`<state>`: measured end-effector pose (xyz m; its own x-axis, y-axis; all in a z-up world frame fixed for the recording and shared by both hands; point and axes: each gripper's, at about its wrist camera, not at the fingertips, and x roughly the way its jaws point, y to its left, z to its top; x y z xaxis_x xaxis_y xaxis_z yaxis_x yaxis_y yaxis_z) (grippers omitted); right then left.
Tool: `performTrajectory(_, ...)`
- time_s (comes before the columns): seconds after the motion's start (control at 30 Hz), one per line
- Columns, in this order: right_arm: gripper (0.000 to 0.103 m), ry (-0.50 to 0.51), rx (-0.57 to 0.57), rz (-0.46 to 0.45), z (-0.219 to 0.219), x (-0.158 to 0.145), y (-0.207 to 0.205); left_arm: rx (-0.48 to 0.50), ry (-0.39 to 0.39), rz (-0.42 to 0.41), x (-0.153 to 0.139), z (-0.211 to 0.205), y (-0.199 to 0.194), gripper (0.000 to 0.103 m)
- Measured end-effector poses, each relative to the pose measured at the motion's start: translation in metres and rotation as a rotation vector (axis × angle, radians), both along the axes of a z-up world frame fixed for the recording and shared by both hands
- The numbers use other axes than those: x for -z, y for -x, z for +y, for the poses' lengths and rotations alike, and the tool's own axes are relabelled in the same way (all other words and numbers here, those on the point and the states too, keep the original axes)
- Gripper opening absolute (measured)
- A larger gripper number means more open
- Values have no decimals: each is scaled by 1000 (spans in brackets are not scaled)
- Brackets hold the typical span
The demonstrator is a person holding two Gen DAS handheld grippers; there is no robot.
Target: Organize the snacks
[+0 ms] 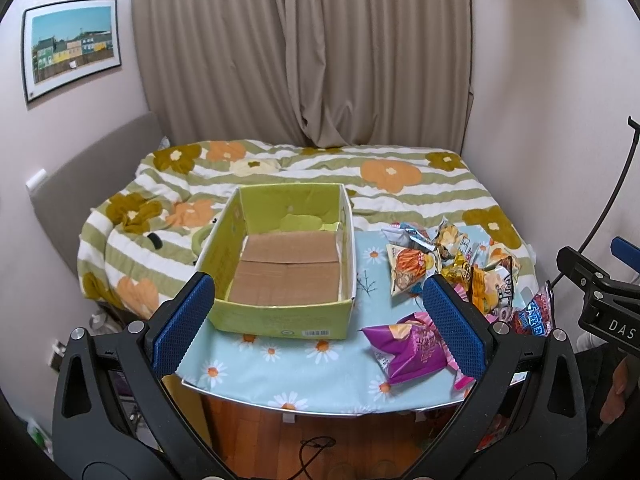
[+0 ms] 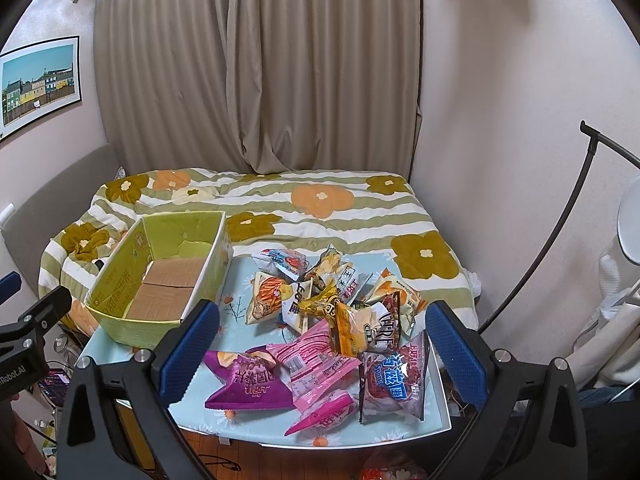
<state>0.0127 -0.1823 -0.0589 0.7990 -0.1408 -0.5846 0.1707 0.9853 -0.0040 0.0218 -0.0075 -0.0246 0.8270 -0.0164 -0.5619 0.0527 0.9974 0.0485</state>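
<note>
A bed with a striped, flower-printed cover fills the back of the room, under closed beige curtains. A framed picture of coloured houses hangs on the wall to your left.

In front of the bed stands a small table covered in a pale blue daisy cloth. On its left part sits an open green cardboard box, with only its brown cardboard bottom showing inside.

The snacks lie in a loose heap on the right part of the table, beside the box and apart from it. Nearest you in the heap are a purple packet, a pink packet partly over it, and a dark red packet with blue lettering to their right.

Your left gripper hangs above the table's near edge, its blue-padded fingers spread wide and holding nothing. Your right gripper hovers over the near side of the heap, fingers likewise wide apart and holding nothing.
</note>
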Motion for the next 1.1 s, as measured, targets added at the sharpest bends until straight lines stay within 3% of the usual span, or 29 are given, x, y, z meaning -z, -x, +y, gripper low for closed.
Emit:
performTrajectory(0.87, 102, -2, 2, -2, 2, 3, 3, 14, 9, 14, 9, -9, 1, 103)
performTrajectory(1.1, 102, -3, 7, 23, -14, 12, 14, 43, 48, 74, 19, -17, -3, 103)
